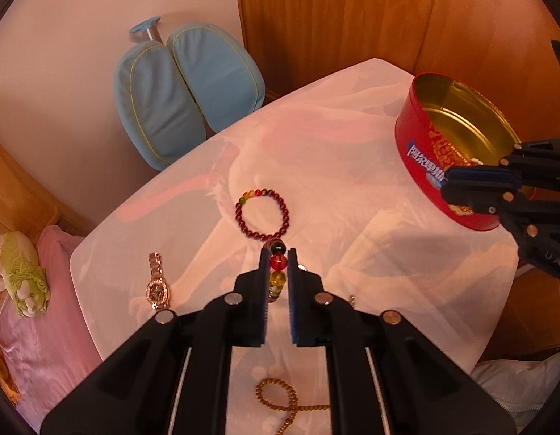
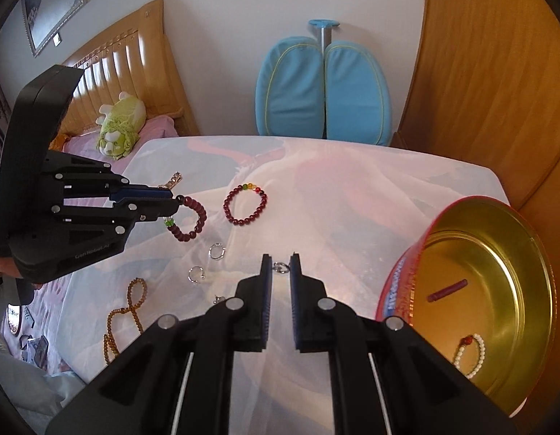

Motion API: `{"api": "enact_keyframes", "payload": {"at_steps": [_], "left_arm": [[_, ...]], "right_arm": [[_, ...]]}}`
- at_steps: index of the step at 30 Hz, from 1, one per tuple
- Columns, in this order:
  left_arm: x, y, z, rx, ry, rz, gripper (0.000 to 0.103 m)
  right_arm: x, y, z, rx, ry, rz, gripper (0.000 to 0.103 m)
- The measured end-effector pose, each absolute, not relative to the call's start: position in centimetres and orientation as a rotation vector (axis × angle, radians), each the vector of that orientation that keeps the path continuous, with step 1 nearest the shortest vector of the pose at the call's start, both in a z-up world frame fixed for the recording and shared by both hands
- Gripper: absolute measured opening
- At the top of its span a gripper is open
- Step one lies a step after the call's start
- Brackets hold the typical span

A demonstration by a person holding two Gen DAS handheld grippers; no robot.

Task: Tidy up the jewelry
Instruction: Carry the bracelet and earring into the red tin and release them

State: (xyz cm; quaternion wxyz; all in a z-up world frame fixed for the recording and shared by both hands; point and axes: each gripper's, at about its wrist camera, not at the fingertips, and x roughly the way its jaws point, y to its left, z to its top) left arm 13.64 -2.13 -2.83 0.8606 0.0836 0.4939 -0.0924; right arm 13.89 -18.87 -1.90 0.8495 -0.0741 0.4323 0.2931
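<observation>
My left gripper (image 1: 278,257) is shut on a dark red bead bracelet (image 1: 278,262) with red and yellow beads; in the right wrist view the bracelet (image 2: 193,217) hangs from its tips (image 2: 173,206) above the table. A second red bracelet (image 1: 262,214) lies flat ahead of it, also in the right wrist view (image 2: 245,203). My right gripper (image 2: 280,261) is open, its tips on either side of a silver ring (image 2: 280,267). The red tin (image 2: 490,290) with a gold inside stands at the right and holds a white bead bracelet (image 2: 470,357) and a purple stick (image 2: 446,290).
A watch (image 1: 157,286) lies at the left. An amber bead necklace (image 2: 122,319) lies near the front left, also in the left wrist view (image 1: 280,398). Two more silver rings (image 2: 216,252) (image 2: 196,273) lie on the white cloth. A blue chair (image 2: 323,90) stands behind the table.
</observation>
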Motion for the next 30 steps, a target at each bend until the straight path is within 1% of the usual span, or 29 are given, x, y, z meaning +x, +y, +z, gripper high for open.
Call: {"api": "enact_keyframes", "payload": {"at_steps": [5, 10, 17, 23, 30], "left_arm": [[14.4, -6.1, 0.3, 0.201, 0.977, -0.214, 0.009], [15.2, -11.8, 3.3, 0.259, 0.917, -0.241, 0.009], [16.1, -19.1, 5.7, 0.286, 0.867, -0.275, 0.009], [16.9, -24.0, 6.1, 0.318, 0.860, -0.320, 0.009], [19.5, -27.6, 2.7, 0.374, 0.905, -0.408, 0.009]], "right_arm": [[12.6, -24.1, 0.2, -0.134, 0.850, 0.567, 0.011], [11.5, -30.1, 1.3, -0.113, 0.804, 0.514, 0.011], [11.1, -37.9, 1.8, -0.100, 0.765, 0.460, 0.011], [11.5, -41.8, 1.5, -0.081, 0.758, 0.446, 0.011], [13.8, -43.7, -0.8, -0.053, 0.829, 0.428, 0.011]]}}
